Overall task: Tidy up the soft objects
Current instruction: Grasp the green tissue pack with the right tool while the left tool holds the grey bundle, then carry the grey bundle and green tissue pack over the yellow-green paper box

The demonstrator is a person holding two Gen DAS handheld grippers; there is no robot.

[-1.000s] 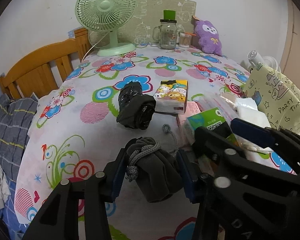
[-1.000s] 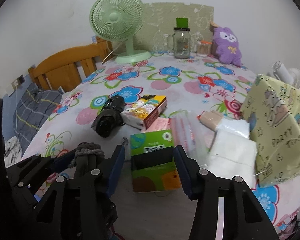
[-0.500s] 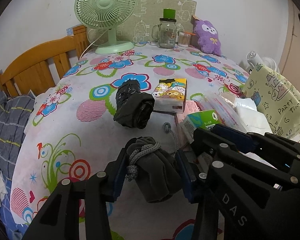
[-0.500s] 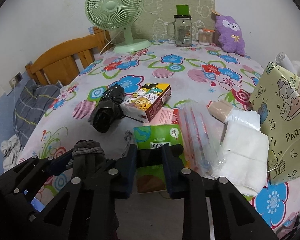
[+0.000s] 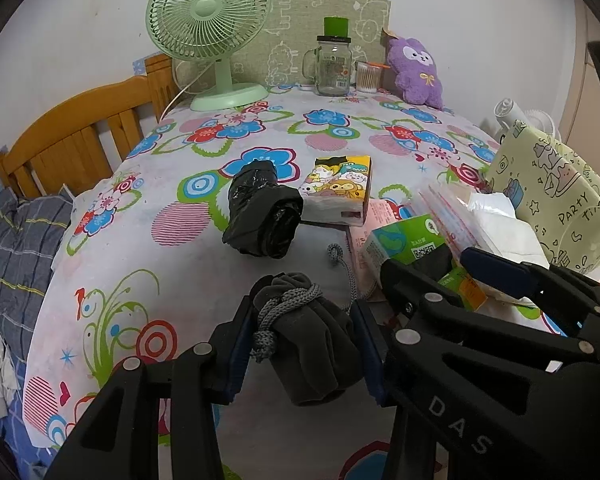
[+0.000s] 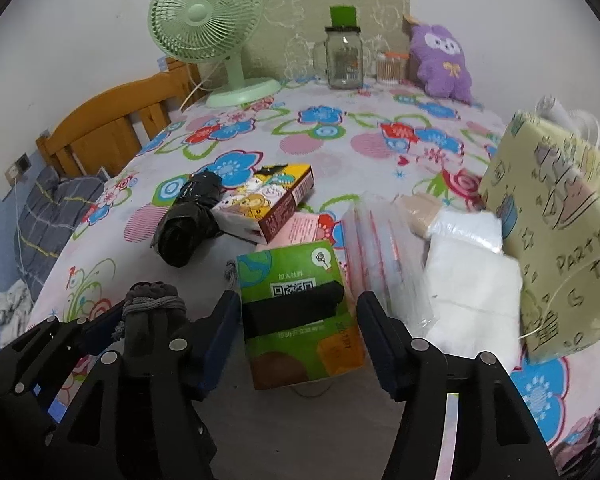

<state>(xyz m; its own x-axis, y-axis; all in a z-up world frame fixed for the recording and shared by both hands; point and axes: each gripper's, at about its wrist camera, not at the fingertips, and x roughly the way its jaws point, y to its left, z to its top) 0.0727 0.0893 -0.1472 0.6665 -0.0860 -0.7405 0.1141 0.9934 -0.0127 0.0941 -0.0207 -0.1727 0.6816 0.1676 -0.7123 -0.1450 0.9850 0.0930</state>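
Right tongs (image 6: 300,320) reopened, green tissue pack (image 6: 296,280) between (untouched) — jaws opening

The left gripper (image 5: 302,340) points steeply downward, its two blue-padded jaws pressed against the sides of a dark grey drawstring pouch (image 5: 312,336) clamped between them. Just to its right, the right gripper (image 6: 298,328) tilts down likewise; its jaws are opening, standing apart on either side of a green tissue pack (image 6: 300,312) without pressing it.
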